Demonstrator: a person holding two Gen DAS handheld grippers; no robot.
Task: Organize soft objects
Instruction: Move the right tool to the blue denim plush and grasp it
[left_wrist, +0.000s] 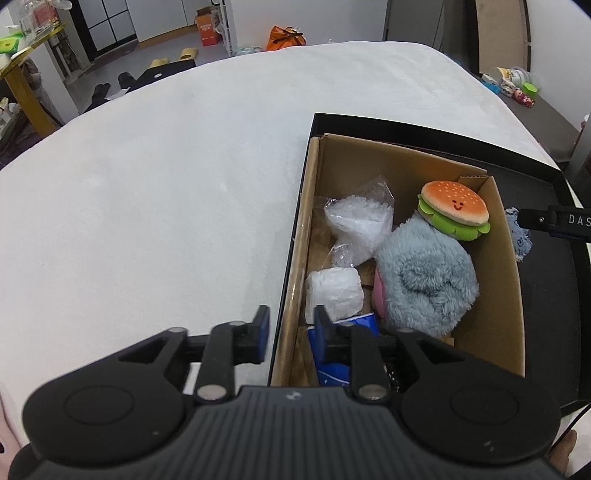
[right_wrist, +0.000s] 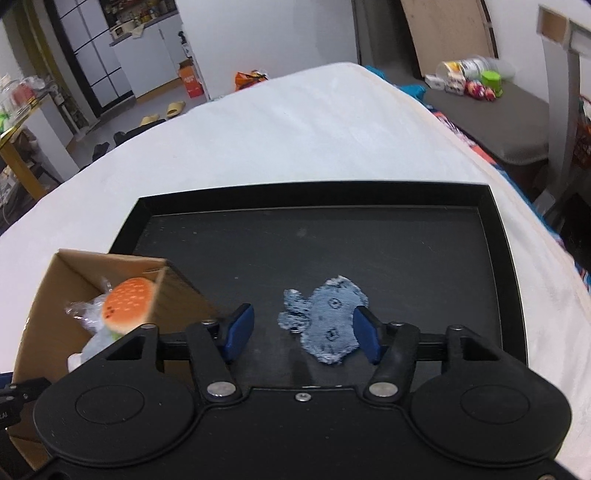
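Observation:
A cardboard box (left_wrist: 508, 295) stands in a black tray (right_wrist: 495, 221) on a white bed. In the box lie a burger plush (left_wrist: 454, 208), a grey-blue fluffy plush (left_wrist: 424, 280), clear plastic bags (left_wrist: 358, 221) and a blue packet (left_wrist: 332, 354). My left gripper (left_wrist: 291, 325) is open and empty, astride the box's left wall. A blue denim patch (right_wrist: 325, 321) lies flat on the tray floor. My right gripper (right_wrist: 303, 332) is open just above it, the patch between the fingers nearer the right pad (right_wrist: 367, 338). The box (right_wrist: 48, 295) and burger (right_wrist: 129, 306) show at left.
The white bed cover (left_wrist: 147, 184) spreads wide to the left and beyond the tray. The tray floor around the patch is bare. Floor clutter, slippers and an orange bag (left_wrist: 286, 37) lie beyond the bed. The right gripper's side shows in the left wrist view (left_wrist: 554, 221).

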